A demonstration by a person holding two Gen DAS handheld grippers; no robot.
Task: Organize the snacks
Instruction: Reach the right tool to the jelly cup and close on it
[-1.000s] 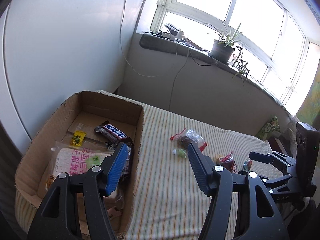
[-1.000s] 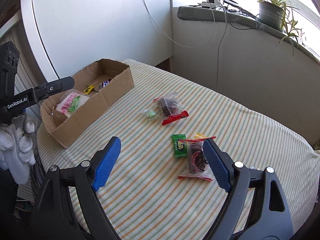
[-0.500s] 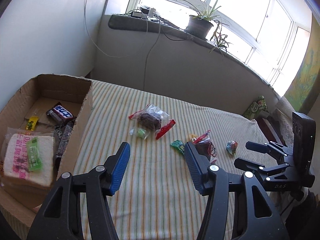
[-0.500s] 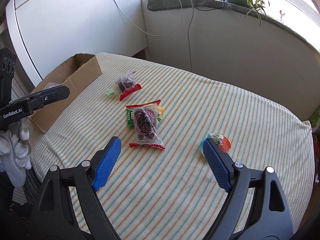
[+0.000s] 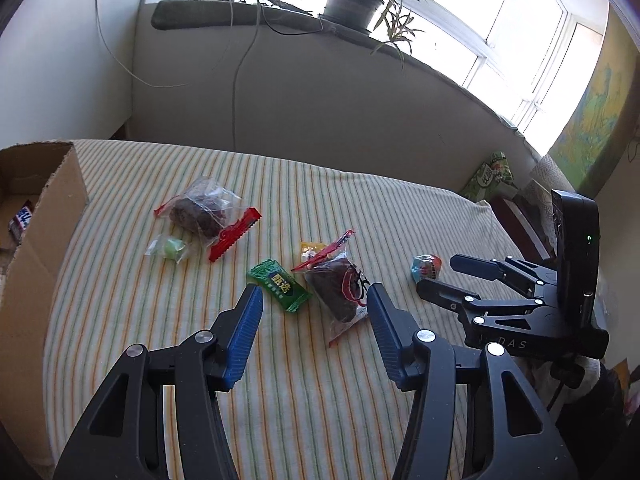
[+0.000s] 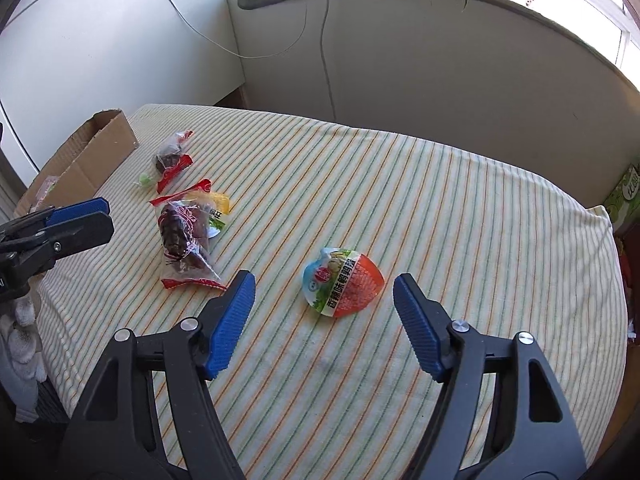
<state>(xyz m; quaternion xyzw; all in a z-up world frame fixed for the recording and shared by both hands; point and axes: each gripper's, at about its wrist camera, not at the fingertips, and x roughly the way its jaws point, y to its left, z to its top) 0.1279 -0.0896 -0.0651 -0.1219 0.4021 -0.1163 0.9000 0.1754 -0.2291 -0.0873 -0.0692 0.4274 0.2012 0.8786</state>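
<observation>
My right hand-held gripper (image 6: 324, 304) is closing, empty, above the egg pack (image 6: 342, 282); my left hand-held gripper (image 5: 314, 312) stays spread, with bare bed (image 6: 460, 208) toward the far edge.

A small, sunlit room. A surface covered with a cream cloth (image 6: 440, 208) striped in green and orange fills the foreground. Behind it runs a plain grey wall (image 5: 320, 108) topped by a dark window ledge (image 5: 240, 16). On the ledge stands a potted plant (image 5: 352, 0) with long, drooping leaves, and thin white cables (image 5: 240, 80) trail from the ledge down the wall. Large white-framed windows (image 5: 500, 20) above it let in bright daylight. A pale wall (image 6: 100, 48) closes the left side, and a green box (image 5: 490, 176) sits by the far right corner.
</observation>
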